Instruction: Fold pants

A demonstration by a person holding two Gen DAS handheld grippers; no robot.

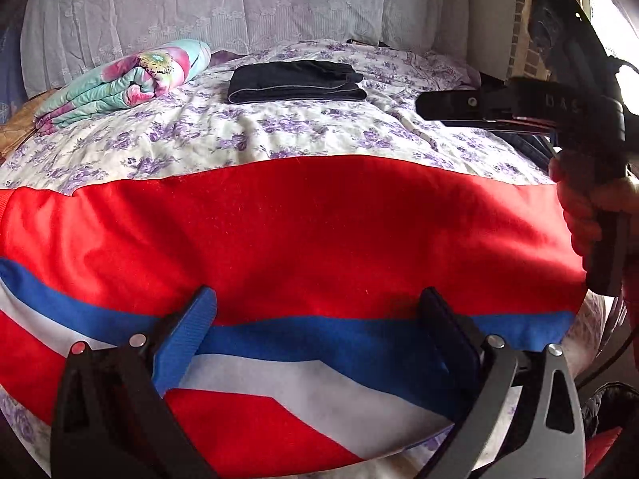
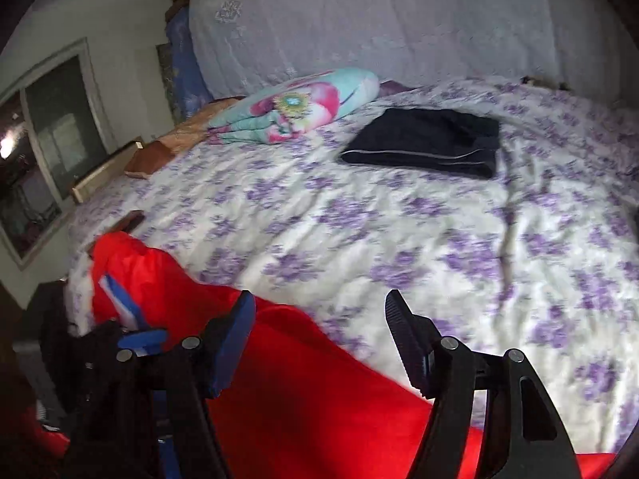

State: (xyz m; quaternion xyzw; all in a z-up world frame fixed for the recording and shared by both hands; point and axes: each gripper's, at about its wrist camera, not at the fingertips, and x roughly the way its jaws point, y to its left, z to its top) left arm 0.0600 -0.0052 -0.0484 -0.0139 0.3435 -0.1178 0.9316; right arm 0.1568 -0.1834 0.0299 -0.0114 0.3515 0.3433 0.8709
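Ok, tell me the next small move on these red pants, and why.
Probably lower the left gripper and close its fingers on the near edge of the red pants. Both grippers are open, the right gripper hangs above the bedsheet, and the pants lie spread flat, not yet folded like the black pair.

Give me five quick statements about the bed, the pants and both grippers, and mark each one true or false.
1. The red pants lie spread on the bed. True.
2. The left gripper is clamped on the pants. False: its jaws stand open above the cloth, holding nothing.
3. Black folded pants lie farther back on the bed. True.
4. The right gripper holds the floral blanket. False: it is open and empty, far from the blanket.
5. The red pants have a blue and white stripe. True.
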